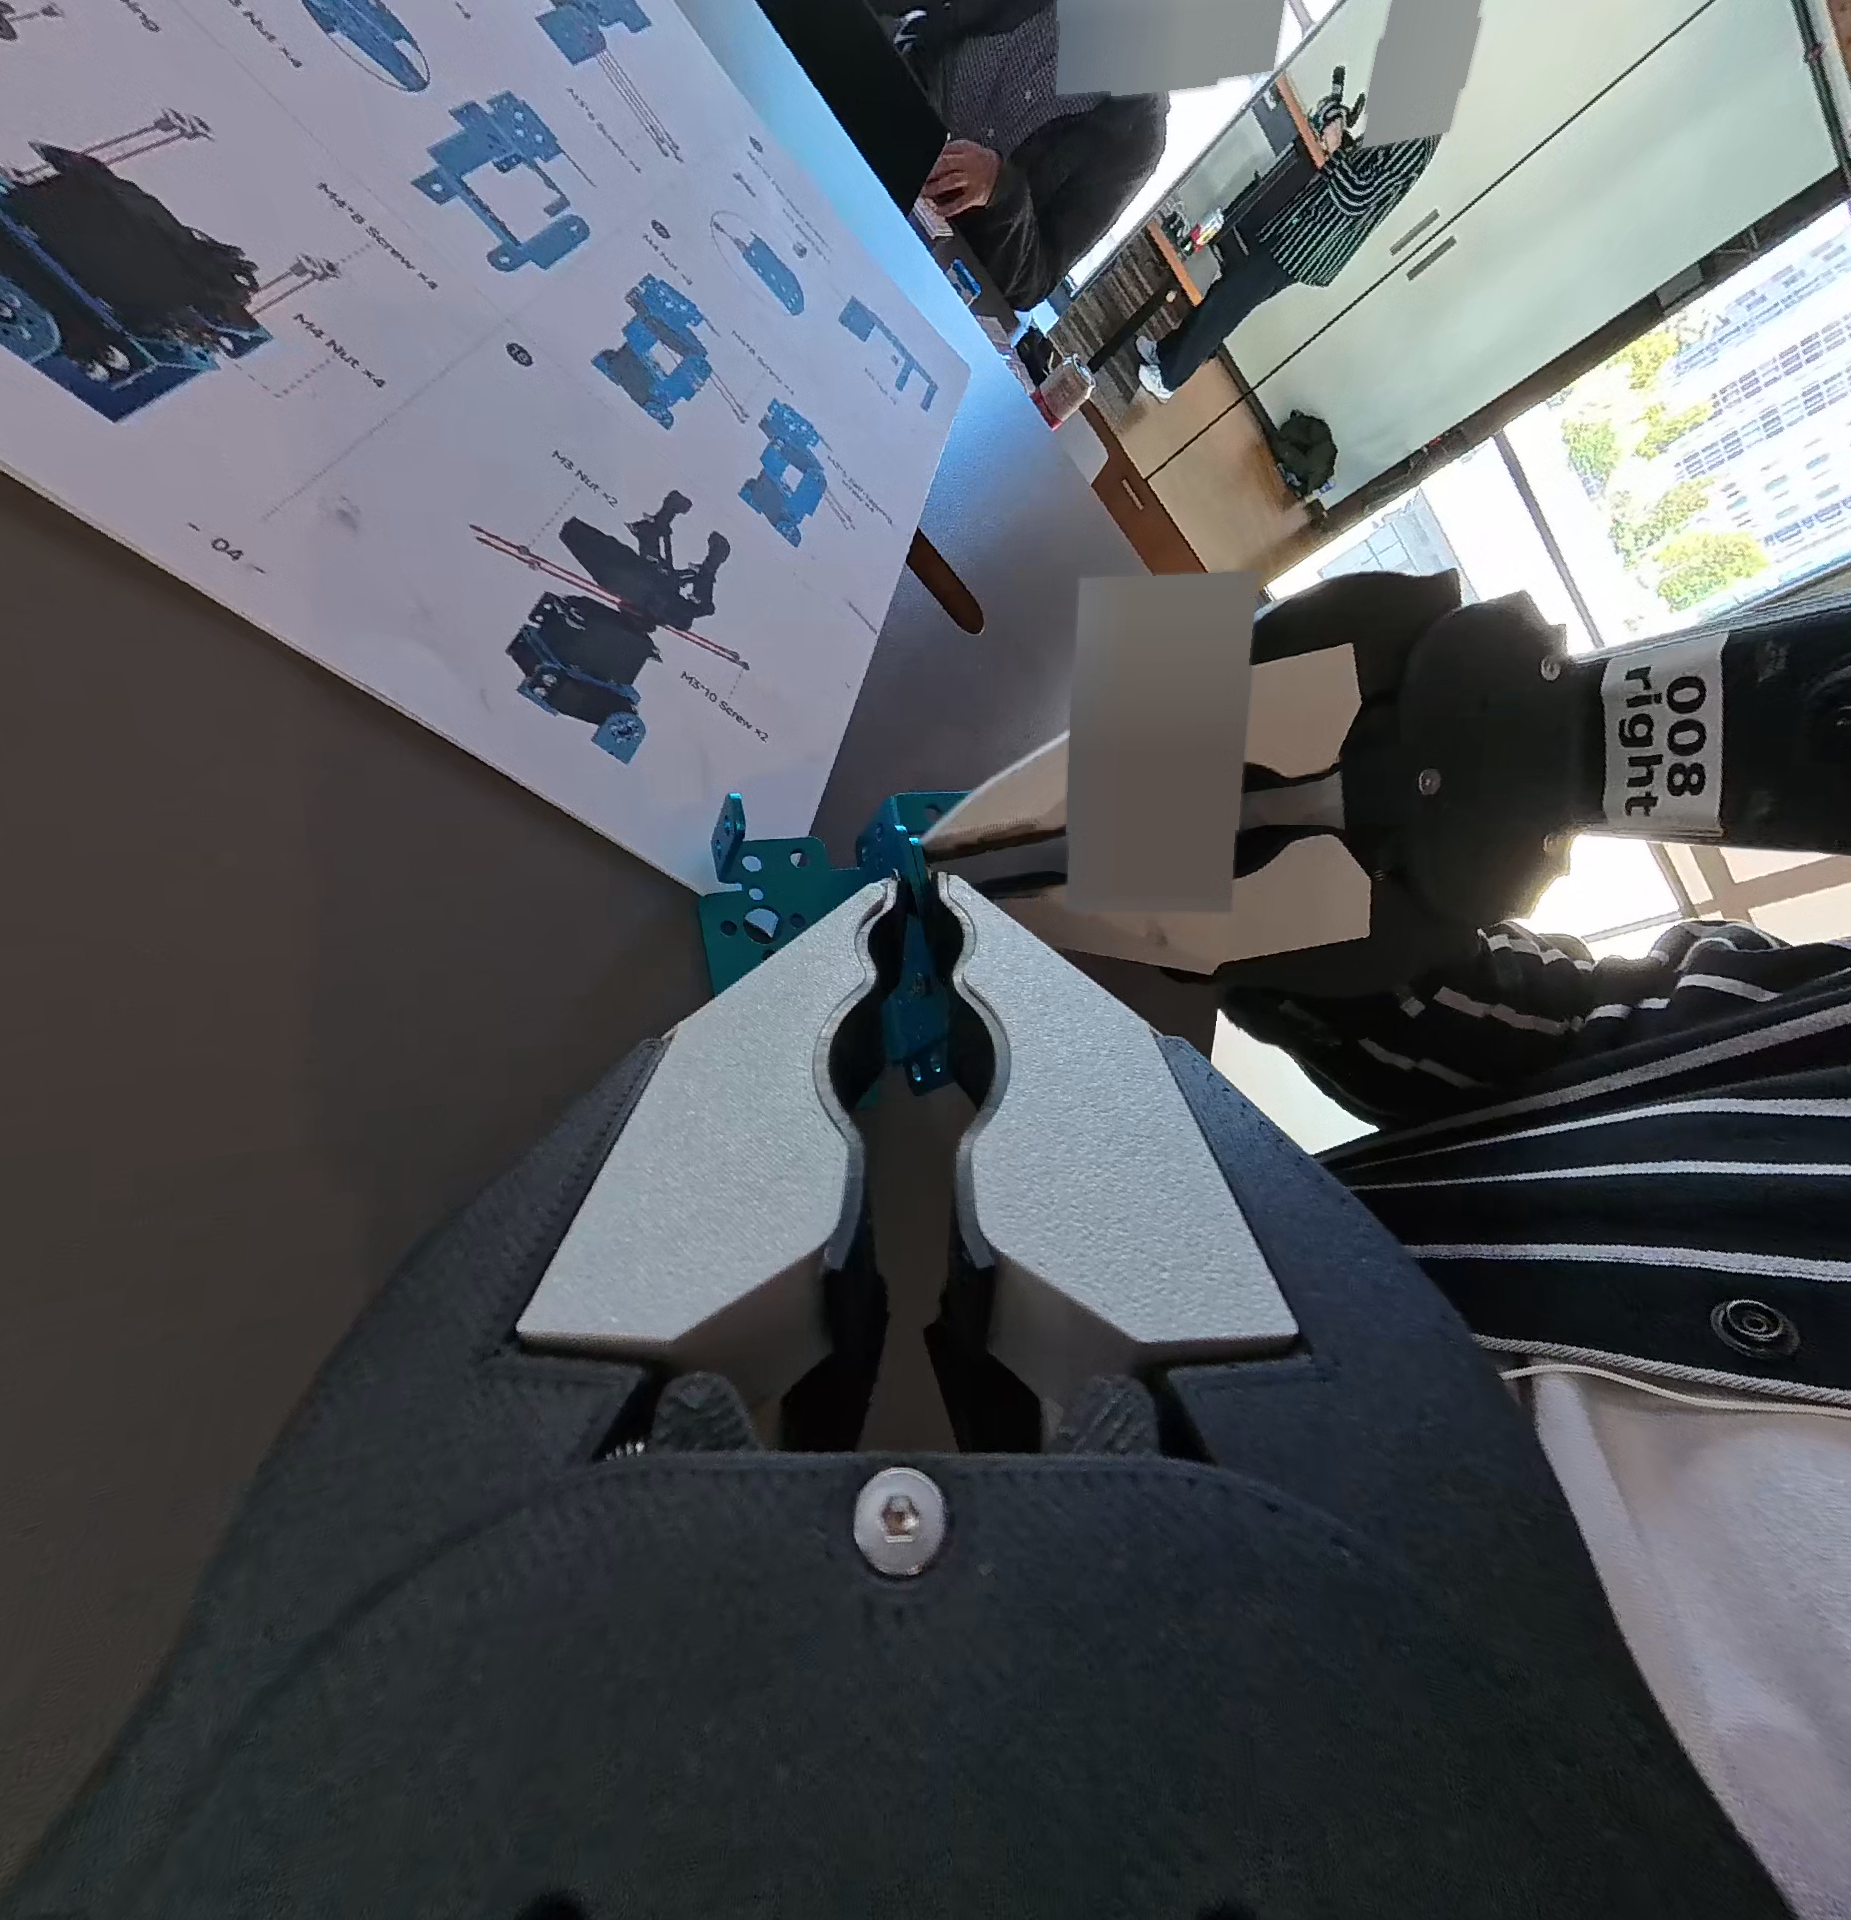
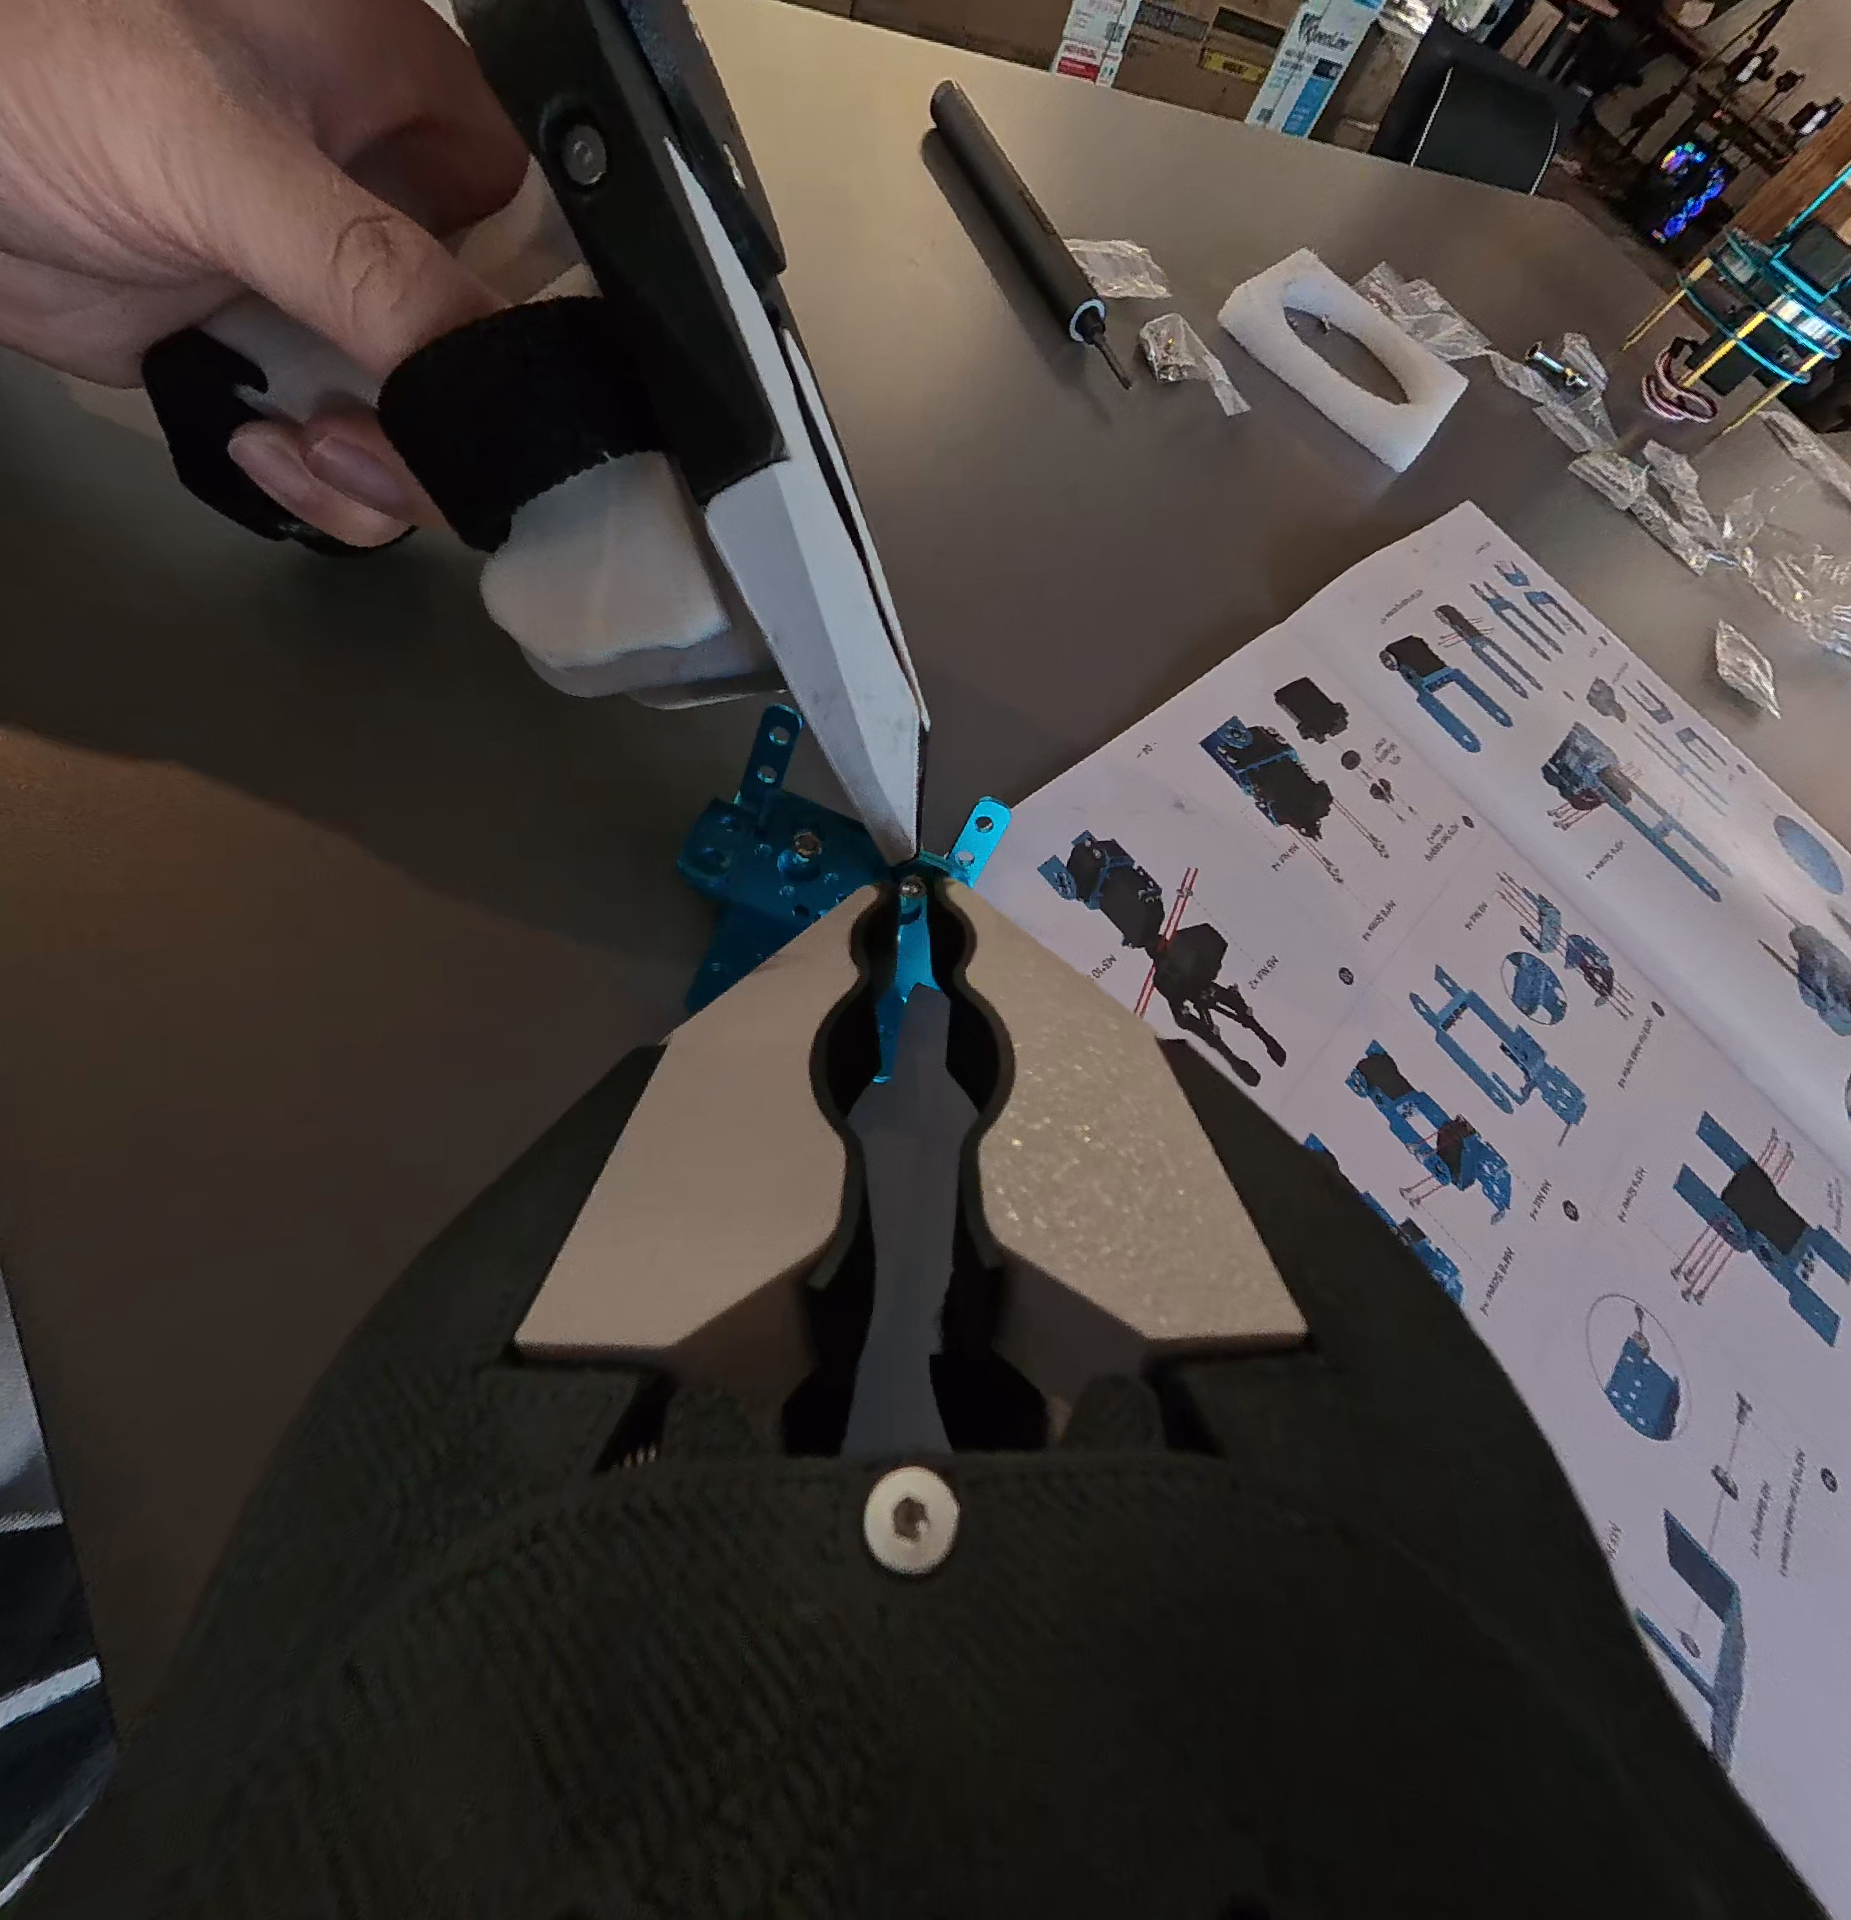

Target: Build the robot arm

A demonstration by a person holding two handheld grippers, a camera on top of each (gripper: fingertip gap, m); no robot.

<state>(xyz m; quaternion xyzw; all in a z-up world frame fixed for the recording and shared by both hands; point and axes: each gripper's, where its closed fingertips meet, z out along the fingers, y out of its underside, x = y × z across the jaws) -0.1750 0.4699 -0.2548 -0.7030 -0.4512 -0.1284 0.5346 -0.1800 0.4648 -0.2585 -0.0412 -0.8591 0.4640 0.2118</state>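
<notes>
Left tongs [image 1: 913,891]: tips closed on a thin blue plate of the bracket [image 1: 765,904]; the plate runs back through the gap between the fingers. The rest of the bracket sits just ahead of the tips, at the corner of the manual [image 1: 464,436], on the grey surface [image 1: 225,935].

Right tongs [image 2: 908,881]: tips pinched on a blue tab of the same bracket [image 2: 770,862], with a small screw head right at the tips. The tab shows down the finger gap. Main body of the bracket lies just left of the tips, resting on the surface [image 2: 381,831].

The two tongs meet tip to tip at the bracket. In the right wrist view the left tongs come down from upper left, held by a hand [image 2: 204,218] with a black strap over the finger.

Farther out on the surface: a black screwdriver [image 2: 1014,208], a white foam block [image 2: 1347,353] with an oval cut-out, contents too unclear to tell, and small clear bags [image 2: 1181,353] holding hardware, scattered toward the right. Manual [image 2: 1472,987] lies open to the right of the right tongs.

Striped sleeve [image 1: 1627,1122] behind the right tongs in the left wrist view.
</notes>
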